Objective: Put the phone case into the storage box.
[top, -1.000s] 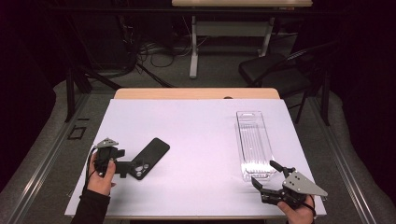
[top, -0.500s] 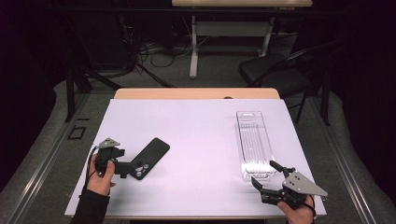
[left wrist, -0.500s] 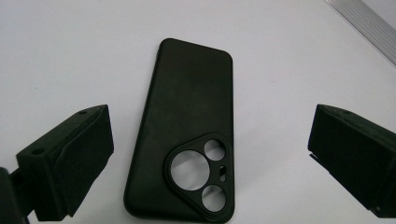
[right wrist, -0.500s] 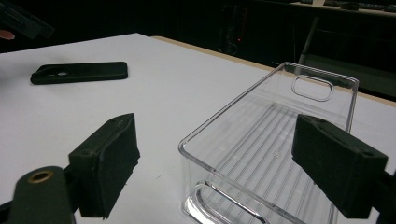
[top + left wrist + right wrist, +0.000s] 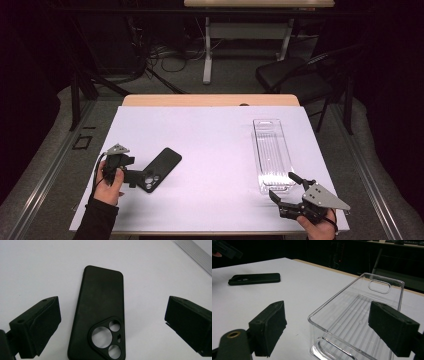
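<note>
Your left gripper hangs released, jaws wide on either side of the phone case, touching nothing. The case lies flat at the near left of the table. Drop squarely over its long edges, I'd say, then pinch. Your right gripper, also released, straddles the near end of the clear tray at the right.

A black chair stands beyond the table, cables behind
</note>
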### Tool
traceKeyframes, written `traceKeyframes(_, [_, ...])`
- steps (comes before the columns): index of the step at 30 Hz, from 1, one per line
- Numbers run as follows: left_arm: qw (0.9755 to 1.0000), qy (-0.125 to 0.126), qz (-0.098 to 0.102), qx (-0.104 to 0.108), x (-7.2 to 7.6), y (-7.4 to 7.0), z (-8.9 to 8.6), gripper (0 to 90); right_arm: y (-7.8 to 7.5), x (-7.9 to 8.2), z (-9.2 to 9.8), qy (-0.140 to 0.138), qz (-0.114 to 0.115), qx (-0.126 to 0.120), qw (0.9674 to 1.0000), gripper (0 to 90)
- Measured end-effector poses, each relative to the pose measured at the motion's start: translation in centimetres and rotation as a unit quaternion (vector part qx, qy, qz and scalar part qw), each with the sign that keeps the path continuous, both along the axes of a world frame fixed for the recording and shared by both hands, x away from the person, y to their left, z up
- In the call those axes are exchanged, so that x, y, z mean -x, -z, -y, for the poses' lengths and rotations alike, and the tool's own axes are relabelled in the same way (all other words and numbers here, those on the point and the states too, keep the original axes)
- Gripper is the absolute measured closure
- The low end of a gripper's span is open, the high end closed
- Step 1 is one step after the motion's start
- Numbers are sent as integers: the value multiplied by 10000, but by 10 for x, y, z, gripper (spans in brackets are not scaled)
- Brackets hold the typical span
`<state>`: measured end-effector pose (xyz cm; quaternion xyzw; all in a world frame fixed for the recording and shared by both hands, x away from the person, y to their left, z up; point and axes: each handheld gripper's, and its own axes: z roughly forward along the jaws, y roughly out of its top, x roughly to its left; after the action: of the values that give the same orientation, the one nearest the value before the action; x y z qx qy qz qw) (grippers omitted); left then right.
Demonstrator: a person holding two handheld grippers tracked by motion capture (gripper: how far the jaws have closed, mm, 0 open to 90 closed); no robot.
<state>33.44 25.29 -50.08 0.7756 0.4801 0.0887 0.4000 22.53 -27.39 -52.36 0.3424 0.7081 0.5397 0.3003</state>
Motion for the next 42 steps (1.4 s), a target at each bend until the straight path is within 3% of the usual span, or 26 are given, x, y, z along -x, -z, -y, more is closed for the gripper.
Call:
traceKeyframes(5, [9996, 35, -71, -258, -7, -3, 4, 45, 0, 0, 0, -7, -42, 9, 10000, 139])
traceKeyframes(22, [9983, 69, -509, -286, -25, -6, 5, 28, 0, 0, 0, -11, -56, 11, 10000, 139])
traceKeyframes(26, [9973, 281, -559, -383, -27, -7, 7, 5, 1, 0, 0, -14, -56, 17, 10000, 139])
traceKeyframes(30, [9971, 221, -593, -427, -30, -8, 9, 5, 1, 0, 0, -11, -59, 20, 10000, 139])
traceKeyframes(35, [9968, 185, -721, -290, -34, -7, 12, 5, 1, 0, 0, -13, -63, 21, 10000, 139])
traceKeyframes(42, [9966, 197, -700, -381, -38, -7, 15, 5, 1, 0, 0, -14, -70, 20, 10000, 139])
